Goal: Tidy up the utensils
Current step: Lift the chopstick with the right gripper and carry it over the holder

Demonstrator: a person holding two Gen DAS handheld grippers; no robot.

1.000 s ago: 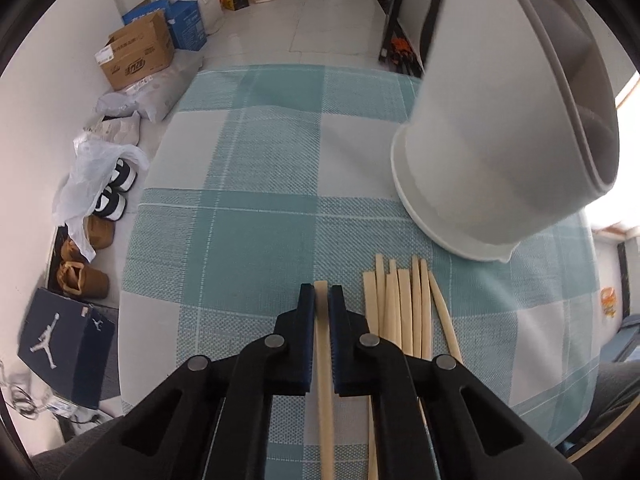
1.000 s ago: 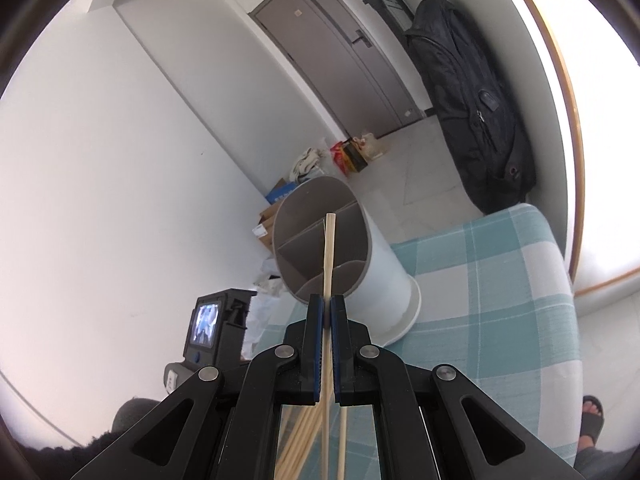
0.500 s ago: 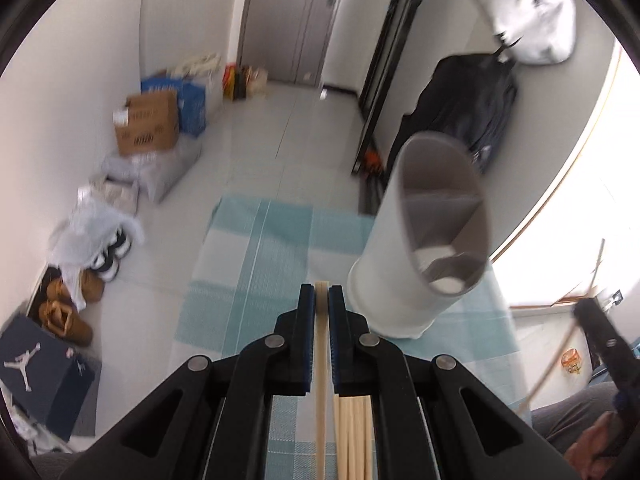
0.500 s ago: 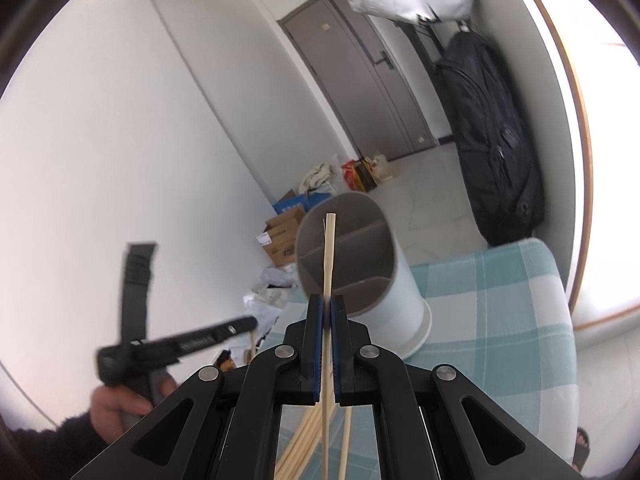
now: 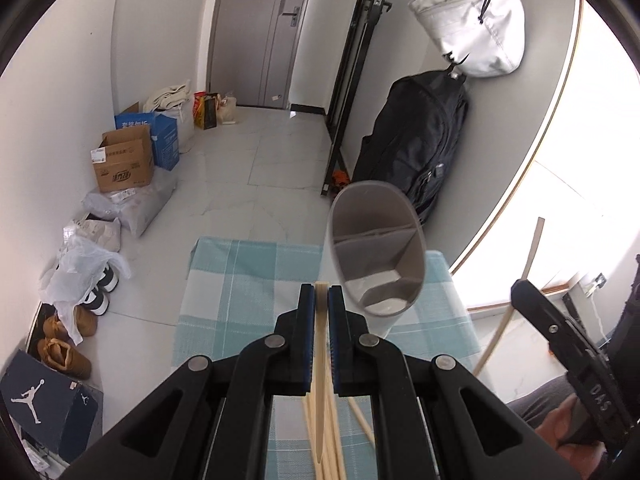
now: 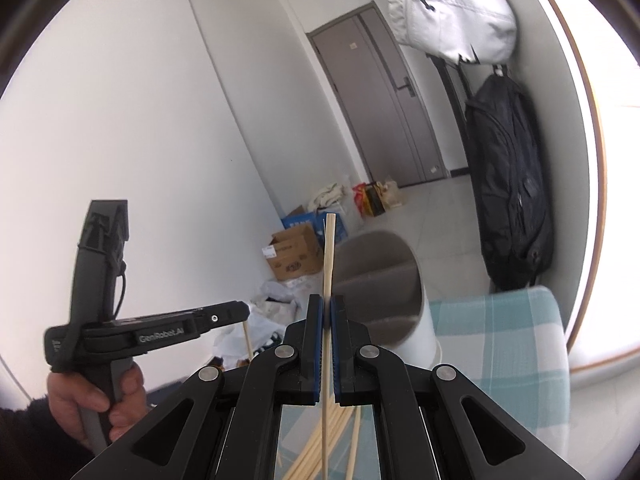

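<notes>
Each clamped on one light, stiff, slippery chopstick: left gripper (image 5: pixel 321 300) near its blunt end, right gripper (image 6: pixel 327 312) mid-shaft, divided holder (image 5: pixel 376 248) just ahead, spare chopsticks (image 5: pixel 326 448) below.

A home's entrance hall. A grey front door (image 5: pixel 276 32) stands at the end of a tiled floor (image 5: pixel 256 168), with shoes (image 5: pixel 64 352), cardboard boxes (image 5: pixel 124 164) and shopping bags along one wall. A black backpack (image 5: pixel 416 144) and a white bag (image 5: pixel 472 20) hang on the other.
</notes>
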